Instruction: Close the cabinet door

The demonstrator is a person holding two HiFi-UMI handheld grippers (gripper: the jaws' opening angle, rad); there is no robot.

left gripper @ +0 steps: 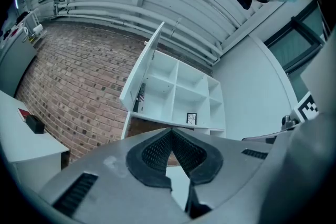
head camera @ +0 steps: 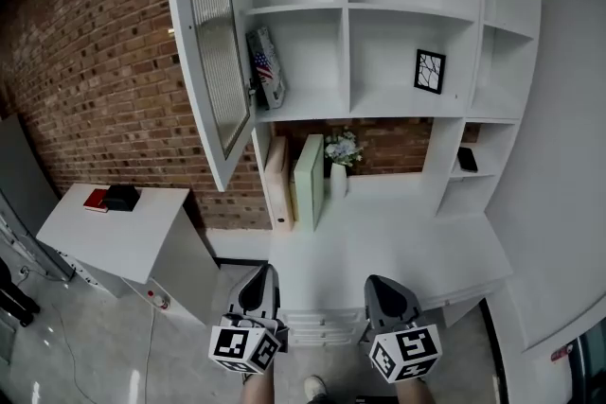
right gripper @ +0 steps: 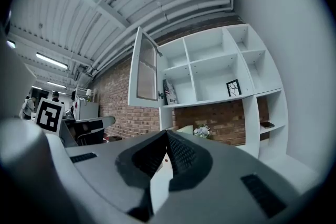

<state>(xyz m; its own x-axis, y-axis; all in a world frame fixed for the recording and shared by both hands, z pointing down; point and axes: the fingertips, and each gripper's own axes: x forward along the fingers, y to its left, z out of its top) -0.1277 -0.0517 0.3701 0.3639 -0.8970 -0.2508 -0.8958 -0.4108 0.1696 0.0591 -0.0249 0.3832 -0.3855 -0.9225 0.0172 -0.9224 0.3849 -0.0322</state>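
The white wall cabinet [head camera: 347, 9] has its left door [head camera: 213, 52] swung wide open; the door has a ribbed glass panel and juts out toward me. The same door shows in the left gripper view [left gripper: 142, 73] and in the right gripper view [right gripper: 146, 73]. Both grippers hang low in front of the desk, well below the door and apart from it. My left gripper [head camera: 262, 273] [left gripper: 170, 131] is shut with nothing in it. My right gripper [head camera: 380, 283] [right gripper: 167, 134] is likewise shut and empty.
On the shelves are a flag-printed box [head camera: 267, 66] and a black framed picture [head camera: 430, 71]. Below, flowers [head camera: 343, 149] and upright boards [head camera: 309, 180] stand on the white desk [head camera: 407, 246]. A low white side table [head camera: 114, 237] carrying a black object [head camera: 121, 197] stands left, against the brick wall [head camera: 104, 61].
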